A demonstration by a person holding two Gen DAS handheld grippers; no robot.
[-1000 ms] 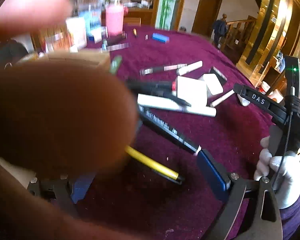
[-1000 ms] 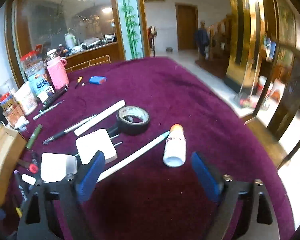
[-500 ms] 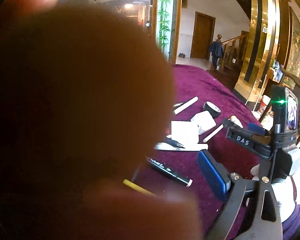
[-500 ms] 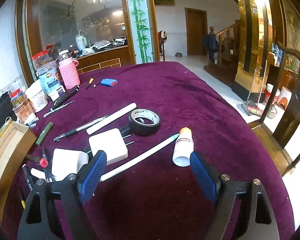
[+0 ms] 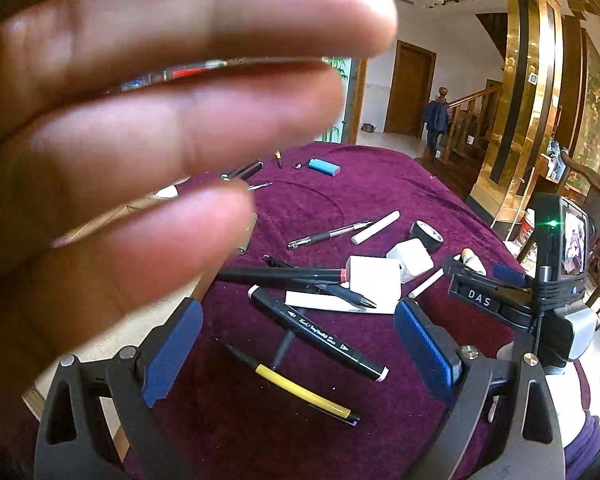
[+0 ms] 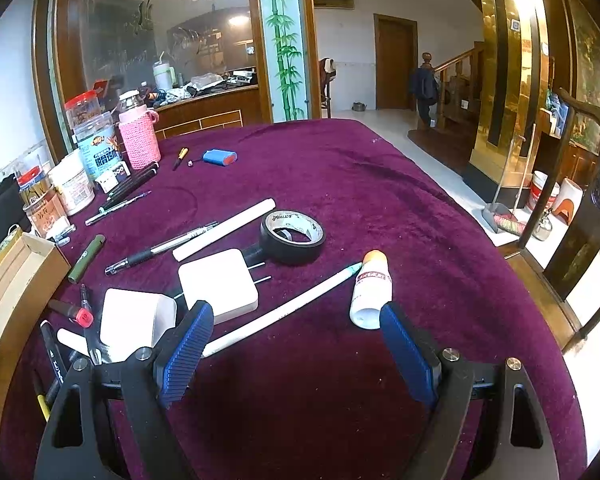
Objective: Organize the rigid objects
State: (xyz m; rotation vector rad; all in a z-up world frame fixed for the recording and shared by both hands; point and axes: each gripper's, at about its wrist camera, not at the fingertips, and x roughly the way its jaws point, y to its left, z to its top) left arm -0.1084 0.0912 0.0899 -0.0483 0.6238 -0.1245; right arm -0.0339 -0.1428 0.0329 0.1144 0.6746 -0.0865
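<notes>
We find both hand-held grippers empty with jaws apart. The left hand-held gripper (image 5: 296,344) hovers over a black marker (image 5: 318,334) at lower centre, its long axis running upper left to lower right between the jaws. The right hand-held gripper (image 6: 296,350) sits farther off, nearer the white bottle (image 6: 371,290).

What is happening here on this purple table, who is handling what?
A person holds two grippers over a table strewn with pens, chargers and tape. The left gripper hangs open above a black marker, holding nothing. The right gripper is open too, near a white bottle. A bare hand blocks much of the left view.
</notes>
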